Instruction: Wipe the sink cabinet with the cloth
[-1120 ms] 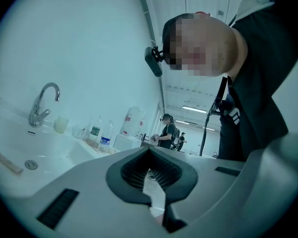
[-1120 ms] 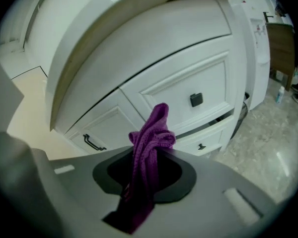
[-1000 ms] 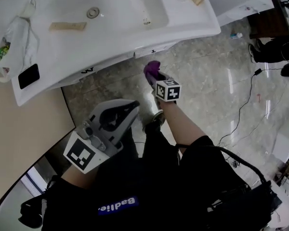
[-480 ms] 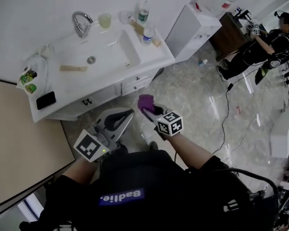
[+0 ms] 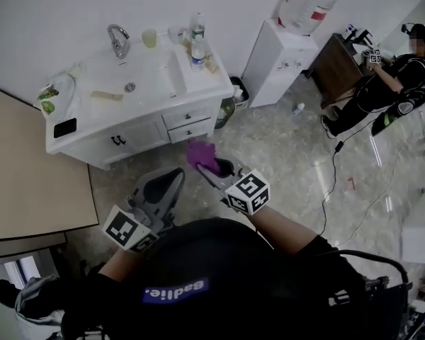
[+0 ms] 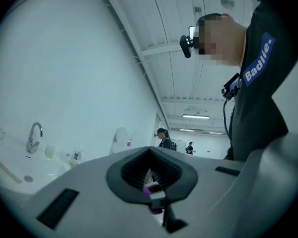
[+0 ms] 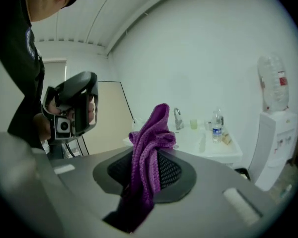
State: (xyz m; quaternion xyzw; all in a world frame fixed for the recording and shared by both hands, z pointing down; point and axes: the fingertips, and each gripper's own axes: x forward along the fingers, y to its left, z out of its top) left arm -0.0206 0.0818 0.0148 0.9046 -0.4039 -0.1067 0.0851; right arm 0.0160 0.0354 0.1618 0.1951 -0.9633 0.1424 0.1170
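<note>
right gripper (image 5: 211, 166): clamped on purple cloth (image 5: 200, 154), frame centre | left gripper (image 5: 171, 180): jaws together, holding nothing, lower left | cabinet (image 5: 138, 137): upper left, front edge well apart from both | floor (image 5: 283, 144): open at right

Bright even indoor light, glare streaks on the floor (image 5: 297, 163), dark-cornered fisheye gripper views.

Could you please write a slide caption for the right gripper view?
Right tongs shut on a purple cloth, white sink cabinet behind them.
</note>
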